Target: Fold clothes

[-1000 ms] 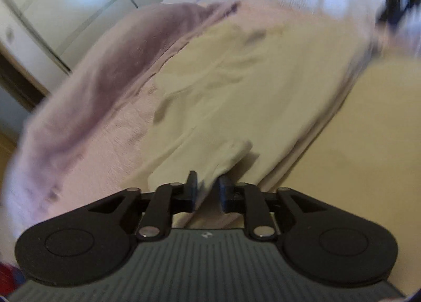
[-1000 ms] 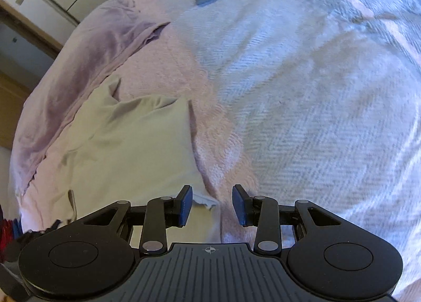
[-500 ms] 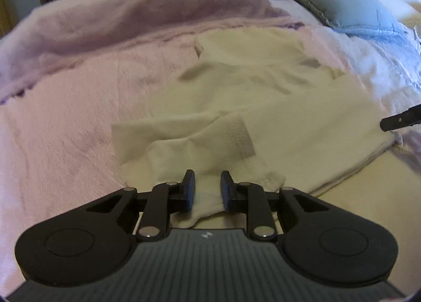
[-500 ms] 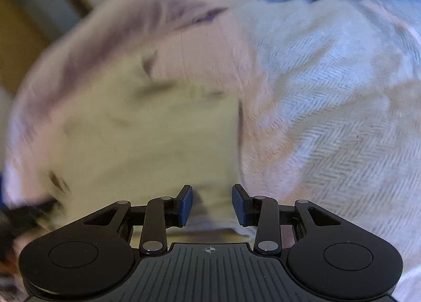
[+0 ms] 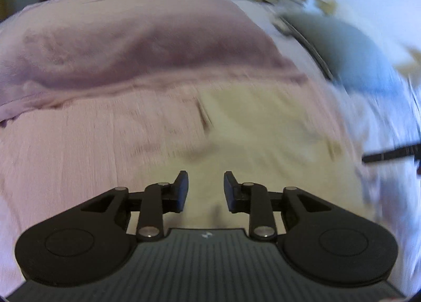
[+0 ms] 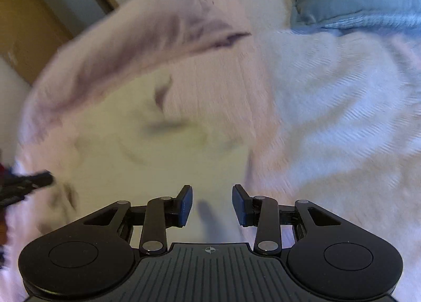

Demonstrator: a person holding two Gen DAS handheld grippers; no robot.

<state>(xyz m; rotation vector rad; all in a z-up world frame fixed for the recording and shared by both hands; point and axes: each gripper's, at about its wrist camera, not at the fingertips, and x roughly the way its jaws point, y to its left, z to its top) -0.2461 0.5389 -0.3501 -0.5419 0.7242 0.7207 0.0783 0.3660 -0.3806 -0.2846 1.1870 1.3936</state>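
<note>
On a bed spread with a pale pink textured cover (image 5: 86,160), 2 hand-held grippers are hovering over 1 garment in motion-blurred views. At far left in the left wrist view, a bunched mauve fleecy blanket (image 5: 136,46) is lying along the far side of the bed. Right of centre, the cream-white soft cotton garment (image 5: 263,128) is resting flat on the pink cover, its near edge reaching under the black left gripper (image 5: 205,188), whose jaws have just been opening and are now standing apart with nothing pinched, cloth only showing below the gap. Farther right, a grey-blue plump pillow (image 5: 350,52) is sitting at the far end, and the tip of the other tool is poking in at the right edge.

In the right wrist view, the garment (image 6: 158,149) is lying left of centre, a white herringbone-weave blanket (image 6: 342,107) to its right. The black right gripper (image 6: 212,204) is also spread and gripping nothing, poised over the garment's near right corner.

Judging by the overlapped layers, the folding appears begun but unfinished: the piece is still broad, with further folds and squaring likely remaining. The blur is hiding exact edges.
</note>
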